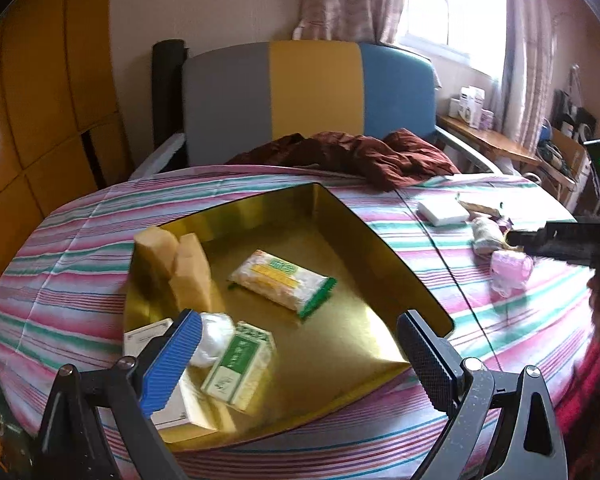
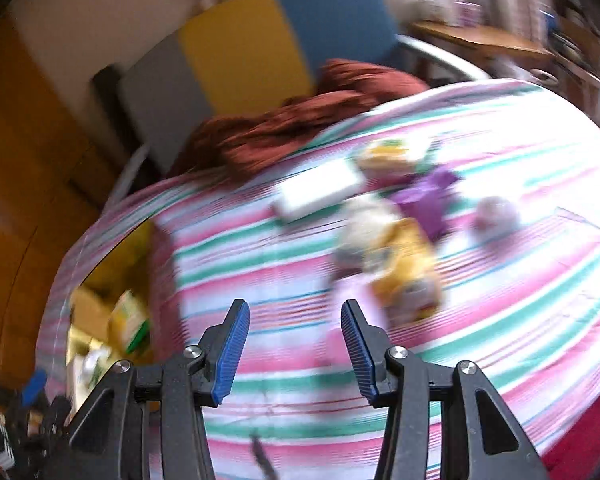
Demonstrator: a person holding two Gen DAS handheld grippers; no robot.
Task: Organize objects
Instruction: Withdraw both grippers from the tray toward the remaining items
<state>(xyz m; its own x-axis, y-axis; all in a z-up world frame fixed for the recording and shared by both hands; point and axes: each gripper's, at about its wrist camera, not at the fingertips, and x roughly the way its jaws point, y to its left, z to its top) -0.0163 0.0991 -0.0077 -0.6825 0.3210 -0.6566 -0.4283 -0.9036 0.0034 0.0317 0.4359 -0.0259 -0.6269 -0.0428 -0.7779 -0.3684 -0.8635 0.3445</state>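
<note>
A gold tray [image 1: 380, 248] lies on the striped bed. It holds two tan blocks [image 1: 188, 268], a white-green packet [image 1: 284, 282], a green-white box [image 1: 238, 364], a white wad [image 1: 214, 336] and a white box [image 1: 172, 400]. My left gripper [image 1: 300, 356] is open and empty over the tray's near side. My right gripper [image 2: 296, 352] is open and empty above the bedsheet, short of a blurred pile: a yellow packet [image 2: 408, 272], a white box [image 2: 320, 192], a purple wrapper [image 2: 428, 196] and a pale round item [image 2: 496, 216]. The tray's edge [image 2: 112, 264] shows at the left.
A dark red cloth [image 1: 352, 152] lies at the head of the bed by the grey, yellow and blue headboard [image 1: 308, 92]. A wooden wardrobe [image 1: 40, 100] stands left. A cluttered side table [image 1: 488, 136] stands right. In the left wrist view the right gripper [image 1: 556, 240] reaches over loose items.
</note>
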